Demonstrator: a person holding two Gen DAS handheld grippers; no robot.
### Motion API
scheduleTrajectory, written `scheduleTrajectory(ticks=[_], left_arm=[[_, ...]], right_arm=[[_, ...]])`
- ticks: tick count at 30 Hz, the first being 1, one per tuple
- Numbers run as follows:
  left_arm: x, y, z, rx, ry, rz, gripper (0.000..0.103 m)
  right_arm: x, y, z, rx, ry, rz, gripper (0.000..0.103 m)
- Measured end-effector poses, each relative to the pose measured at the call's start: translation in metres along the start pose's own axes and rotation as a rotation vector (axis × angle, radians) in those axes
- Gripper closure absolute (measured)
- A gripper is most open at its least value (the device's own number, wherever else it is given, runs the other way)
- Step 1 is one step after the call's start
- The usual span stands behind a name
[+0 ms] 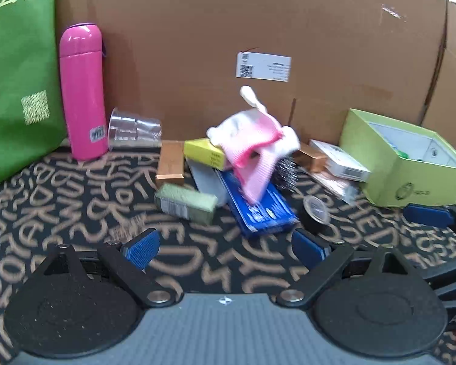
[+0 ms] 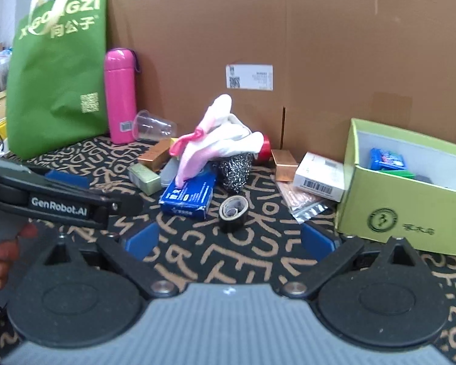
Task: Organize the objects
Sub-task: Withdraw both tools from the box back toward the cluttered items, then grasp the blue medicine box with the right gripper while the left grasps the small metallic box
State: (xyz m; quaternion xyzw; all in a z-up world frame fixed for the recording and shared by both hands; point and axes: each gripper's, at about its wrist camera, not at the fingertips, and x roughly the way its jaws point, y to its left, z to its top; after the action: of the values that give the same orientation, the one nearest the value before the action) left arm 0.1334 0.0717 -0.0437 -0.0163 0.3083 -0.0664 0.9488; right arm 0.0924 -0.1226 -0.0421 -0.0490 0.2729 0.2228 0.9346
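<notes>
Open green box [image 2: 380,210] holding a blue packet [image 2: 386,158] (other contents unclear); left gripper [image 1: 225,248] and right gripper [image 2: 231,240] spread wide, both empty.

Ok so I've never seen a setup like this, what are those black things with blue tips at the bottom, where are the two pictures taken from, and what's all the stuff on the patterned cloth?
Those are two hand-held grippers, no robot arm; a person carries one in each hand. Each picture comes from a camera on one gripper, looking forward along its fingers. The left gripper and the right gripper are both open and hold nothing. In the right view you also see the left gripper from the side, with a hand behind it.

On the patterned cloth lies a pile: a pink and white cloth draped over a blue box, a metal scourer, small copper-coloured boxes, and a roll of black tape. A pink flask stands upright at the left, beside a green bag. An open green box at the right already holds a few items.
</notes>
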Motion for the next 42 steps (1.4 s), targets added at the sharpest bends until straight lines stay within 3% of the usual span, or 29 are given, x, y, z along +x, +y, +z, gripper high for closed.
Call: scheduleTrajectory(ticks=[3,8,11,15,18,19,20,21,24,28,32,34,36,38,39,40,42], left_arm=[[0.024,0.014,0.011,-0.024,0.044,0.018,0.006],[0.055,0.035,0.024,-0.133,0.108,0.031,0.009],[0.065,0.039,0.030,-0.149,0.113,0.023,0.013],[0.081,0.038,0.035,-0.148,0.117,0.029,0.015],[0.086,0.039,0.037,-0.136,0.105,0.031,0.030],[0.085,0.038,0.037,-0.123,0.099,0.025,0.040],[0.084,0.039,0.037,-0.123,0.101,0.001,0.047],[0.082,0.040,0.037,-0.130,0.105,-0.029,0.059],[0.072,0.042,0.033,-0.120,0.129,-0.087,0.071],[0.053,0.034,0.019,-0.100,0.152,-0.141,0.072],[0.033,0.015,0.001,-0.078,0.190,-0.252,0.075],[0.018,0.000,-0.009,-0.030,0.192,-0.285,0.076],[-0.001,-0.011,-0.017,0.016,0.180,-0.262,0.074],[-0.023,-0.018,-0.026,0.025,0.155,-0.208,0.052],[-0.034,-0.020,-0.030,0.020,0.139,-0.187,0.031],[-0.043,-0.023,-0.034,0.012,0.114,-0.171,0.025],[-0.052,-0.030,-0.042,0.027,0.102,-0.162,0.025]], right_arm=[[0.019,0.001,0.007,0.012,0.014,0.019,0.004],[0.055,0.018,0.017,0.001,0.060,0.106,0.030],[0.071,0.036,0.020,-0.047,0.071,0.175,0.033],[0.097,0.042,0.021,-0.074,0.106,0.093,0.033],[0.114,0.033,0.022,-0.009,0.123,0.073,0.032],[0.118,0.031,0.022,0.000,0.117,0.080,0.033],[0.120,0.031,0.022,-0.003,0.116,0.081,0.043],[0.122,0.033,0.022,-0.017,0.119,0.077,0.043],[0.114,0.034,0.018,-0.033,0.120,0.071,0.043],[0.084,0.027,0.005,0.001,0.123,0.117,0.044],[0.039,0.011,-0.019,-0.002,0.119,0.104,0.044],[0.012,0.001,-0.035,0.008,0.129,0.098,0.044],[-0.018,-0.005,-0.054,-0.004,0.146,0.044,0.044],[-0.041,-0.009,-0.068,-0.016,0.163,0.006,0.044],[-0.052,-0.011,-0.074,-0.014,0.161,-0.006,0.044],[-0.061,-0.012,-0.079,-0.002,0.152,-0.014,0.044],[-0.072,-0.015,-0.084,0.022,0.137,-0.019,0.040]])
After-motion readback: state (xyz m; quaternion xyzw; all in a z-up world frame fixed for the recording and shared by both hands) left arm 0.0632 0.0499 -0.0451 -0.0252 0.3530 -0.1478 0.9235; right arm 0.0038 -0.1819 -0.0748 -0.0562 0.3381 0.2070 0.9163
